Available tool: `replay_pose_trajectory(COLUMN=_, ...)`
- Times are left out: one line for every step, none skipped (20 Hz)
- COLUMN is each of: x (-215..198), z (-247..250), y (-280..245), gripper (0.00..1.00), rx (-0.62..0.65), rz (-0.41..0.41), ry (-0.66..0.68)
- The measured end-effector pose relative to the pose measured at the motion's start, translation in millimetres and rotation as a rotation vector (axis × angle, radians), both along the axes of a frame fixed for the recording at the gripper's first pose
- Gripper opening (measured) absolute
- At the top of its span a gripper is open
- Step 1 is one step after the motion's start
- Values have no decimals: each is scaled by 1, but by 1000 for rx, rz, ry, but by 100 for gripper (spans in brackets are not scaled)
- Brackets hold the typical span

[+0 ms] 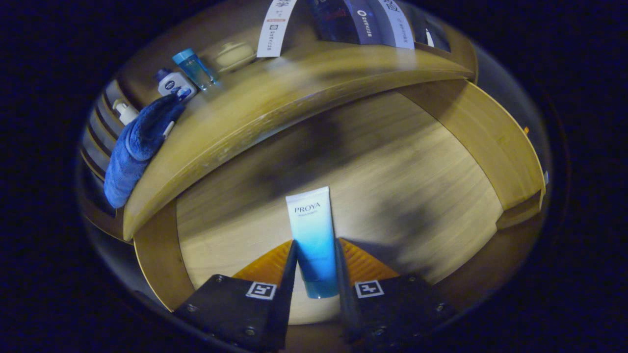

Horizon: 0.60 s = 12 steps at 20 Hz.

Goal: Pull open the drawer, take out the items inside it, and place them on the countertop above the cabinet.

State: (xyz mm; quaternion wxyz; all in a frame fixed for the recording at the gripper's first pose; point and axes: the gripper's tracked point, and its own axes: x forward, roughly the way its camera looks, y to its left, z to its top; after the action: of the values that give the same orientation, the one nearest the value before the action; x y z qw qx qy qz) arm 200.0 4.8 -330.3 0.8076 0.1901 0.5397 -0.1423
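Observation:
A white-and-blue tube stands between my fingers, its flat white end pointing away from me and its blue cap end toward me. My gripper is shut on the tube, both fingers pressing its lower blue part. Below and beyond it lies the open wooden drawer, whose bare bottom shows around the tube. The wooden countertop runs along the far side above the drawer.
A blue towel hangs over the countertop's left end. Beside it stand a white pump bottle, a small white bottle with a dark cap and a blue bottle. The drawer's right wall rises at the right.

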Motion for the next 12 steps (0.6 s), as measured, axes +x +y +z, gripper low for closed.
replay_pose_trajectory(x=0, z=1, y=0, gripper=39, rx=-2, rz=0, ry=-6)
replay_pose_trajectory(x=1, z=1, y=-1, gripper=40, rx=-3, rz=2, ry=-13)
replay_pose_trajectory(x=2, z=3, y=0, gripper=39, rx=-2, rz=7, ry=-24)
replay_pose_trajectory(x=5, z=7, y=1, gripper=39, rx=-2, rz=8, ry=-52)
replay_pose_trajectory(x=7, z=12, y=1, gripper=39, rx=-8, rz=9, ry=-74)
replay_pose_trajectory(x=5, z=15, y=-1, gripper=39, rx=-26, rz=13, ry=-82)
replay_pose_trajectory(x=2, z=18, y=-3, gripper=39, rx=-48, rz=22, ry=-77)
replay_pose_trajectory(x=-3, z=23, y=-3, gripper=39, rx=-68, rz=30, ry=-75)
replay_pose_trajectory(x=-7, z=28, y=-3, gripper=39, rx=-80, rz=42, ry=-80)
replay_pose_trajectory(x=-11, z=34, y=-3, gripper=39, rx=-95, rz=54, ry=-81)
replay_pose_trajectory(x=-14, z=38, y=-5, gripper=39, rx=-118, rz=60, ry=-78)
replay_pose_trajectory(x=-15, z=43, y=-7, gripper=39, rx=-141, rz=68, ry=-75)
